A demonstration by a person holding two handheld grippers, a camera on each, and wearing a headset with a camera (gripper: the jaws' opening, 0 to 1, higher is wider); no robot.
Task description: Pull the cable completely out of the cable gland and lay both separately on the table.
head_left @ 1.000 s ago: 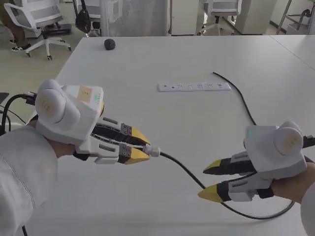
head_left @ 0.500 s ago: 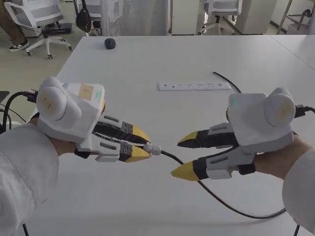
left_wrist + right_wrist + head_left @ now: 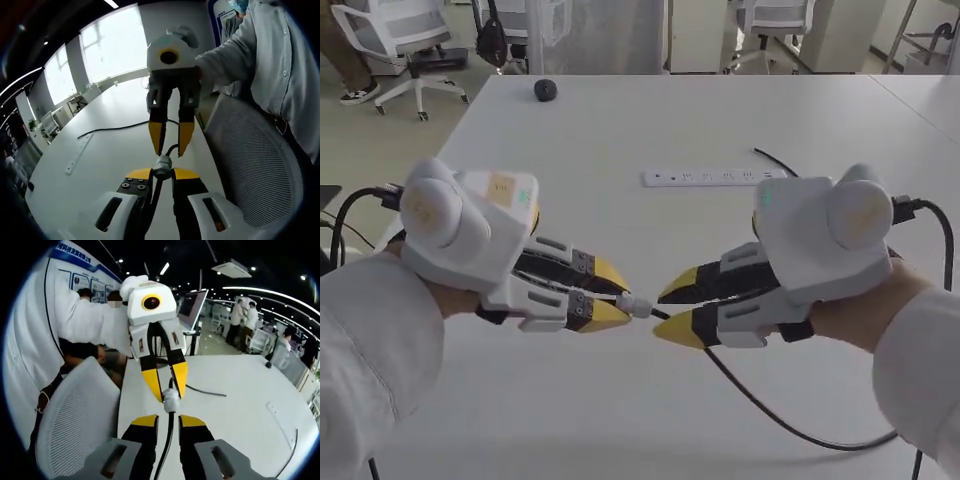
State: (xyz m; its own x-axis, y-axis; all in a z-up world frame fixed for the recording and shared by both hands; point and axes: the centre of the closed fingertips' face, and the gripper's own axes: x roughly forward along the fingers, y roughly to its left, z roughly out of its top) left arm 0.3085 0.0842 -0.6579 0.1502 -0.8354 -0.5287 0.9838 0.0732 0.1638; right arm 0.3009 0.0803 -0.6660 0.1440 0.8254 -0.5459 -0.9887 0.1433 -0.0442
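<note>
The cable gland [image 3: 634, 304], a small pale fitting, is held in the air above the table [image 3: 620, 130], pinched between the yellow tips of the left gripper [image 3: 608, 303]. The black cable [image 3: 760, 405] is seen leaving the gland's free end. From there it is carried down to the right onto the table top and round in a wide curve near the lower right edge of the head view.

The right gripper [image 3: 670, 308] is placed just beside the gland, its jaws spread with the cable running between them. In the right gripper view the cable is seen passing up the gap to the gland. Whether the tips are touching the cable cannot be made out, possibly not.

Compared with half a second ago, the right gripper has been brought leftward, close to the gland. A second ago it was well apart, low at the right. The left gripper and the gland are kept in much the same place.

Farther back on the table a white power strip [image 3: 715, 177] is laid, and a small dark object [image 3: 546, 89] is seen near the far edge.
</note>
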